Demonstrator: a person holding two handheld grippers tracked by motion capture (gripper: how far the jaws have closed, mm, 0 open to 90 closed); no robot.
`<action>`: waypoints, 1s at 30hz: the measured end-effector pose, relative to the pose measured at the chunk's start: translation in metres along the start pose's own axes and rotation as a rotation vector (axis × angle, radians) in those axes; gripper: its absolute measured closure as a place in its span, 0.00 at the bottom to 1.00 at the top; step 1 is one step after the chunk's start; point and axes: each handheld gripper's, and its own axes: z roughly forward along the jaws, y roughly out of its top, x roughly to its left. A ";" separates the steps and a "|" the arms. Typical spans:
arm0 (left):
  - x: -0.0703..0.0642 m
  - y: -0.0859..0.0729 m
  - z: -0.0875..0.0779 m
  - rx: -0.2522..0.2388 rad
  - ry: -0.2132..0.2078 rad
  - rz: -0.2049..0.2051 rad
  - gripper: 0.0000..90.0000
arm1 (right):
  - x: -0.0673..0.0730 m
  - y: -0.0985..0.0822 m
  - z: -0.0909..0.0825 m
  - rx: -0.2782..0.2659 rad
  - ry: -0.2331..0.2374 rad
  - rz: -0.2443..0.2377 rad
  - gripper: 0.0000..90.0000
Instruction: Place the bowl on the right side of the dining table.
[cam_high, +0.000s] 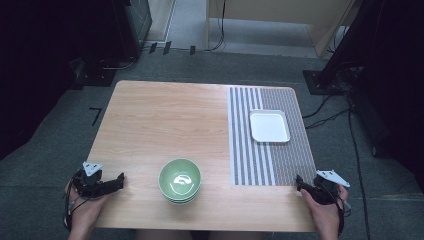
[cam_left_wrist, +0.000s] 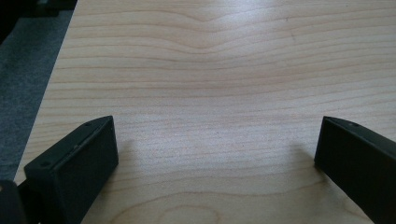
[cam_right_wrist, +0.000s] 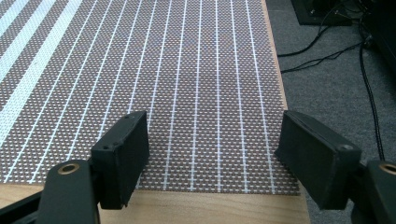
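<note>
Both tongs stood wide with nothing between their jaws. Left tongs (cam_high: 119, 181) rested at the near left corner of the counter (cam_high: 165, 120), over bare wood — well apart from the green bowls (cam_high: 180, 180), which sat stacked near the front edge, about midway between the two hands. Right tongs (cam_high: 300, 182) lay at the near right corner, just at the front edge of the striped placemat (cam_high: 260, 160). Farther back on that mat sat a white square plate (cam_high: 269, 126) — untouched.
</note>
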 end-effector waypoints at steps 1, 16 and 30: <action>0.000 0.000 0.000 0.000 0.000 0.000 0.00 | 0.000 0.000 0.000 0.000 0.000 0.000 0.28; -0.001 0.009 -0.006 -0.012 -0.015 -0.064 0.05 | 0.001 0.001 0.002 0.006 -0.005 0.004 0.25; -0.018 0.024 -0.025 -0.096 -0.077 -0.045 0.04 | 0.001 0.002 0.002 0.006 -0.005 0.005 0.25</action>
